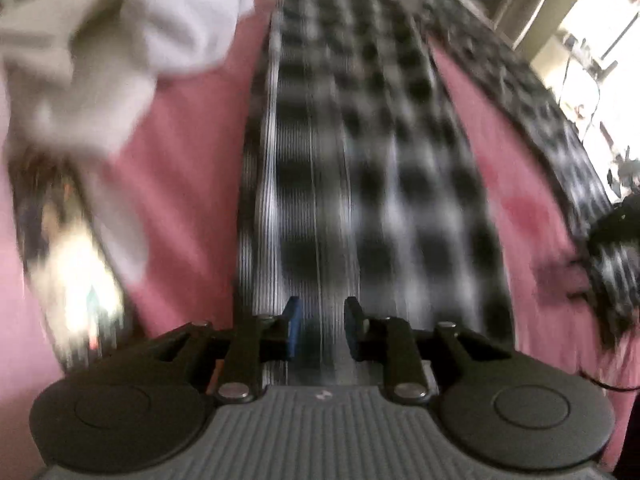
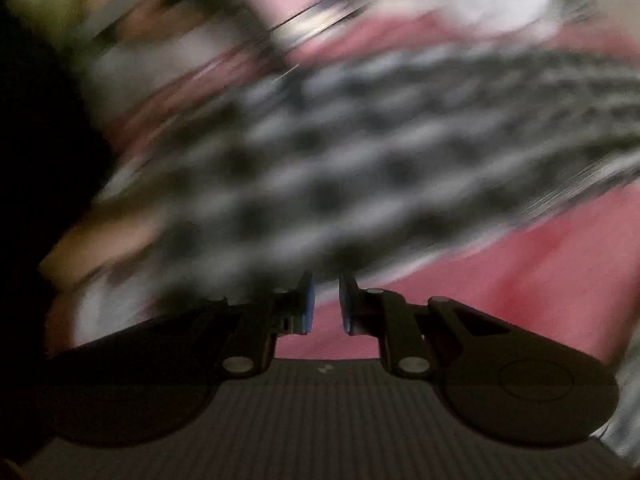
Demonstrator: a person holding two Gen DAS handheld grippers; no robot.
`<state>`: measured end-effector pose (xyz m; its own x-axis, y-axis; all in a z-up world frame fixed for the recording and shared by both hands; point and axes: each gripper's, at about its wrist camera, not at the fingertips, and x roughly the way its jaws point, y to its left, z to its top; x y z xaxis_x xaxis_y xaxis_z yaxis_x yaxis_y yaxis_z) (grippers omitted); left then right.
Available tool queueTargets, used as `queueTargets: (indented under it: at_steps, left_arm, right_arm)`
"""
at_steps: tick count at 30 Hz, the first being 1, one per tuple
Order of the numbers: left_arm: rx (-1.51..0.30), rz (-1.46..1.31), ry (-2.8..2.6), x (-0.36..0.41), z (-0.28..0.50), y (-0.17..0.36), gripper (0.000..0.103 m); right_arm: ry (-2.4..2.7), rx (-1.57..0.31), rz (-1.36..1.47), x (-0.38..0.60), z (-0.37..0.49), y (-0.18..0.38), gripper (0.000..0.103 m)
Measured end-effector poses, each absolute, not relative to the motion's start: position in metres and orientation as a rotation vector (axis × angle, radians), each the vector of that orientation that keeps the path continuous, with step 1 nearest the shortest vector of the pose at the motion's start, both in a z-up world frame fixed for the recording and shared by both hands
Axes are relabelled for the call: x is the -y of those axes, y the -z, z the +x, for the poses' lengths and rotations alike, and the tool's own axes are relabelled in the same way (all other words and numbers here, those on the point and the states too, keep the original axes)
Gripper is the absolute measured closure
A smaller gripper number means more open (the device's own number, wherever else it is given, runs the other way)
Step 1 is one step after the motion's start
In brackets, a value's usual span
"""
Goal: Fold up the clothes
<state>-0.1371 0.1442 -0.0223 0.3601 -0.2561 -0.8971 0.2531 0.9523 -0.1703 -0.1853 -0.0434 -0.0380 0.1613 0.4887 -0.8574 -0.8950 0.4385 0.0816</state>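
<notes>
Black-and-white checked cloth, a long garment (image 1: pixel 360 160), lies stretched on the pink bedsheet (image 1: pixel 180 180), its long axis running straight away from the left claw (image 1: pixel 318 330). That claw's jaws stand a little apart with a gap showing; the striped edge of the cloth lies under them, but blur hides whether the pads press on it. In the right wrist view the same checked cloth (image 2: pixel 340 160) lies just ahead of the right claw (image 2: pixel 325 304), whose jaws are nearly closed with only pink sheet seen between them, so it holds nothing. A white garment (image 1: pixel 120 40) lies to the left. By my judgement the left claw is nearer for lifting the near end lengthwise.
</notes>
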Motion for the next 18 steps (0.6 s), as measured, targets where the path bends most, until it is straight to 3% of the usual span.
queueTargets:
  at_steps: [3, 6, 11, 15, 18]
  left_arm:
    - [-1.041, 0.047, 0.271, -0.128, -0.105, 0.028, 0.078]
    - [-1.05, 0.084, 0.157, -0.121, -0.083, 0.053, 0.078]
    - [-1.035, -0.005, 0.126, -0.144, -0.093, 0.057, 0.084]
    - [-1.033, -0.007, 0.113, -0.145, -0.092, 0.057, 0.085]
    - [-1.017, 0.012, 0.094, -0.141, -0.094, 0.059, 0.086]
  right_arm:
    - [-0.882, -0.901, -0.421, 0.037, -0.105, 0.044, 0.091]
    - [-0.769, -0.865, -0.403, 0.03, -0.055, 0.069, 0.091]
    - [-0.81, -0.973, -0.302, 0.074, -0.096, 0.094, 0.092]
    - [-0.84, -1.144, -0.224, 0.107, -0.128, 0.081, 0.092]
    - [-0.825, -1.046, -0.249, 0.112, -0.109, 0.058, 0.093]
